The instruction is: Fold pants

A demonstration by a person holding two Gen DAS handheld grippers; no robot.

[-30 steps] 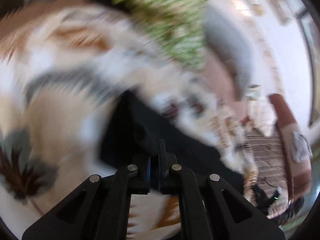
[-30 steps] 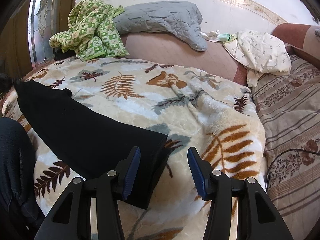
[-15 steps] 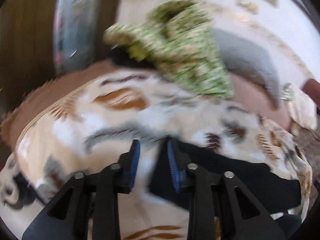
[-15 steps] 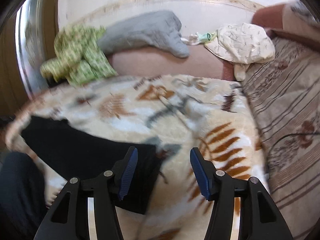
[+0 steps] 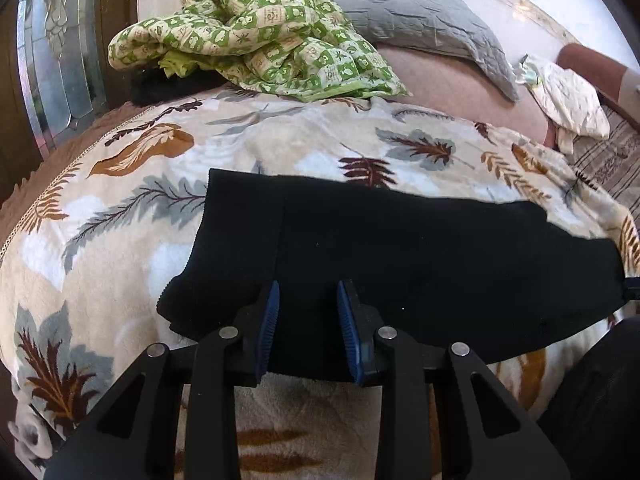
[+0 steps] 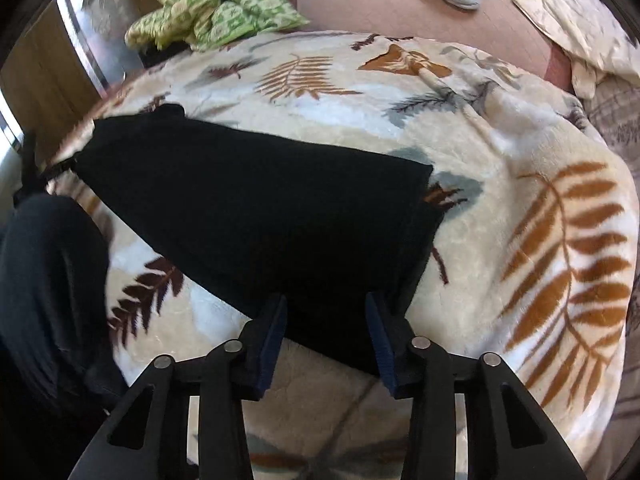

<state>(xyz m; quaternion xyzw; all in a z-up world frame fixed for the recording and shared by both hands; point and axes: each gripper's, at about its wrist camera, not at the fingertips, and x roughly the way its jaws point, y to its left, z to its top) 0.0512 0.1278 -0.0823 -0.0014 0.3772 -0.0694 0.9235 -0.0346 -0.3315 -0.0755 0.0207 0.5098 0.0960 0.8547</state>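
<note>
Leaf-print blanket carries the black pants, laid flat as a long strip. Your left gripper gapes over the near edge; right gripper is closing around its end, not yet pinching. Shallow bite risks catching only the top layer.

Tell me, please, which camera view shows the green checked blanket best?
The left wrist view: the green checked blanket lies sharp and nearly whole behind the black pants. The right wrist view shows it blurred and cropped at the top edge.
</note>
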